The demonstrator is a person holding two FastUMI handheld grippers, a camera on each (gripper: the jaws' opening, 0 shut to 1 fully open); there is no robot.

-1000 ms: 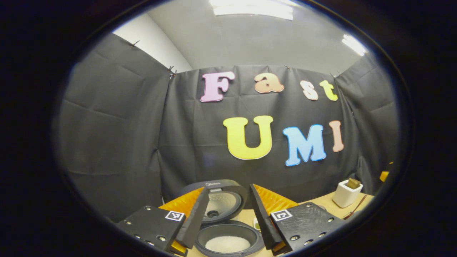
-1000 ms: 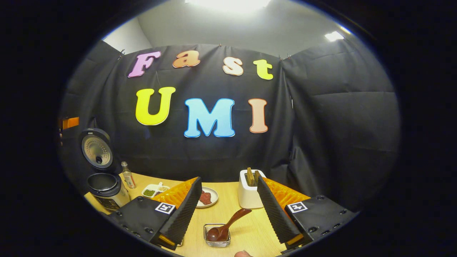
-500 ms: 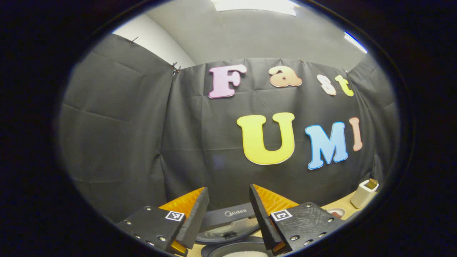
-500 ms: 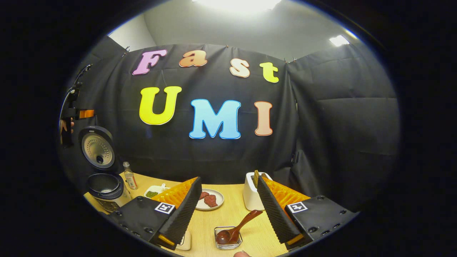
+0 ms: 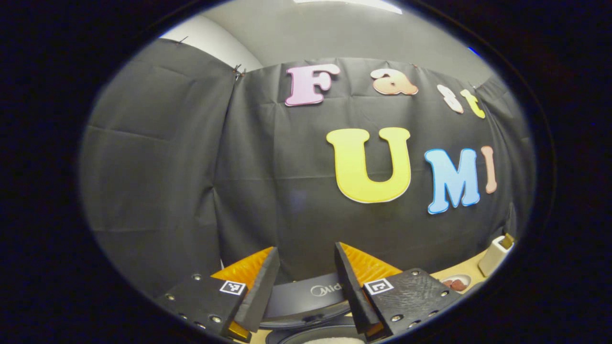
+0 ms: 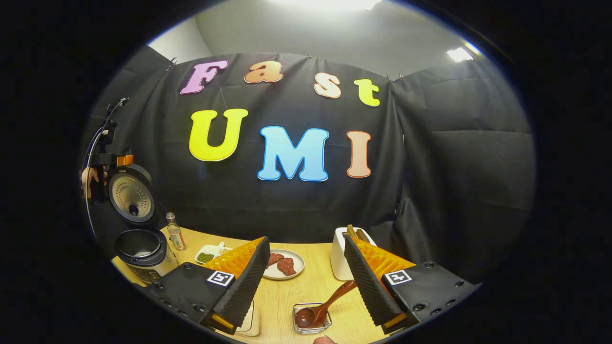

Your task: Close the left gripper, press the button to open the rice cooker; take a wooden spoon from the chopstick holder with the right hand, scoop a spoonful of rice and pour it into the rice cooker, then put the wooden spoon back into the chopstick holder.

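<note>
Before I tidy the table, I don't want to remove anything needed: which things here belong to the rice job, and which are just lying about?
Belong to the job:
rice cooker, lid up
wooden spoon, lying in a small glass dish
white chopstick holder

Just lying about:
small bottle
divided dish of beans
plate of meat

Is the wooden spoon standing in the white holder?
No, in the right gripper view the wooden spoon lies with its bowl in a small clear dish, in front of the white holder.

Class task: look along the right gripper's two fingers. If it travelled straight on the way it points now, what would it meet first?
Probably the wooden spoon, resting in the small glass dish between the right gripper fingers. Depth is unclear; aimed higher, it could pass over to the black cloth wall.
</note>
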